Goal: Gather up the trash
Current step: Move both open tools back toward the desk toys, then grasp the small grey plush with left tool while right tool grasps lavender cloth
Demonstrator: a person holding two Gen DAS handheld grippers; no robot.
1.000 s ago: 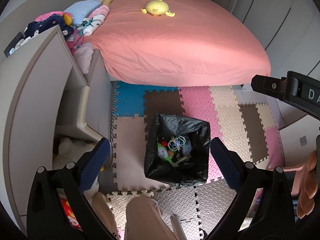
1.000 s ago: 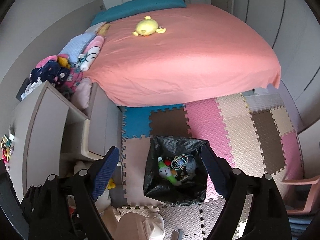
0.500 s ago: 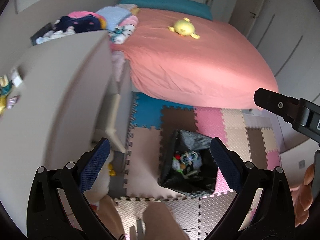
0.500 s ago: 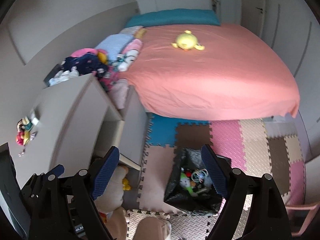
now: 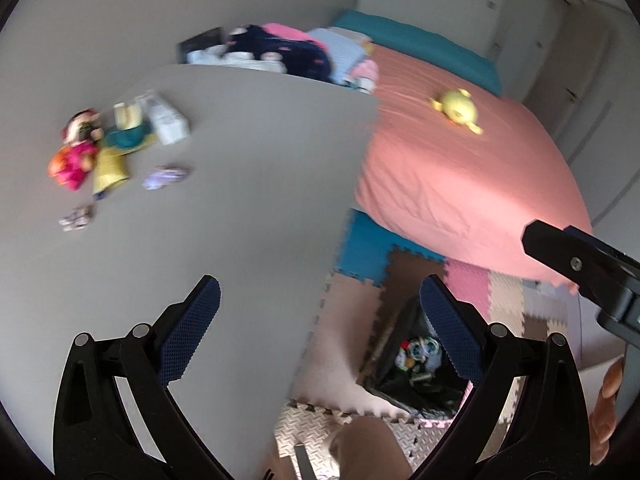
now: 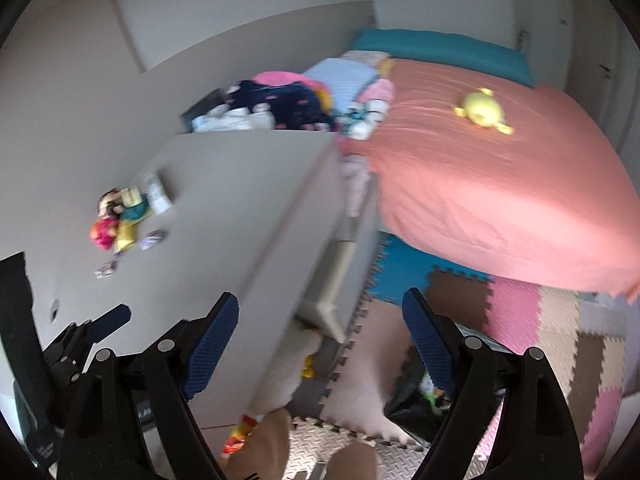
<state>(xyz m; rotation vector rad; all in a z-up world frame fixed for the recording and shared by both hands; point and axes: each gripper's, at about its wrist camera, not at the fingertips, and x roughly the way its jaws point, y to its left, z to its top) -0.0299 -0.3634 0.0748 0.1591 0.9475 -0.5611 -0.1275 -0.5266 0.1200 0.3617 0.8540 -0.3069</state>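
A black-bagged trash bin (image 5: 416, 368) stands on the foam floor mat, with small toys and scraps inside. It shows at the lower right of the left wrist view and is half hidden behind a finger as the bin (image 6: 416, 400) in the right wrist view. On the grey desk top (image 5: 240, 200) lie a crumpled purplish wrapper (image 5: 166, 176), a small wrapper (image 5: 76, 216) and a white packet (image 5: 166, 120). My left gripper (image 5: 320, 320) is open and empty above the desk's near edge. My right gripper (image 6: 320, 320) is open and empty too, over the desk's side.
Dolls (image 5: 80, 152) lie beside the wrappers on the desk. A bed with a pink sheet (image 5: 460, 168) and a yellow plush (image 5: 456, 110) fills the right. Piled clothes (image 6: 280, 108) sit behind the desk. A plush toy (image 6: 288, 364) lies under the desk. A person's knee (image 5: 368, 448) is below.
Both views have swung up and to the left, from the bin on the floor onto the desk top. The bin slid to the lower right. Both grippers stayed open.
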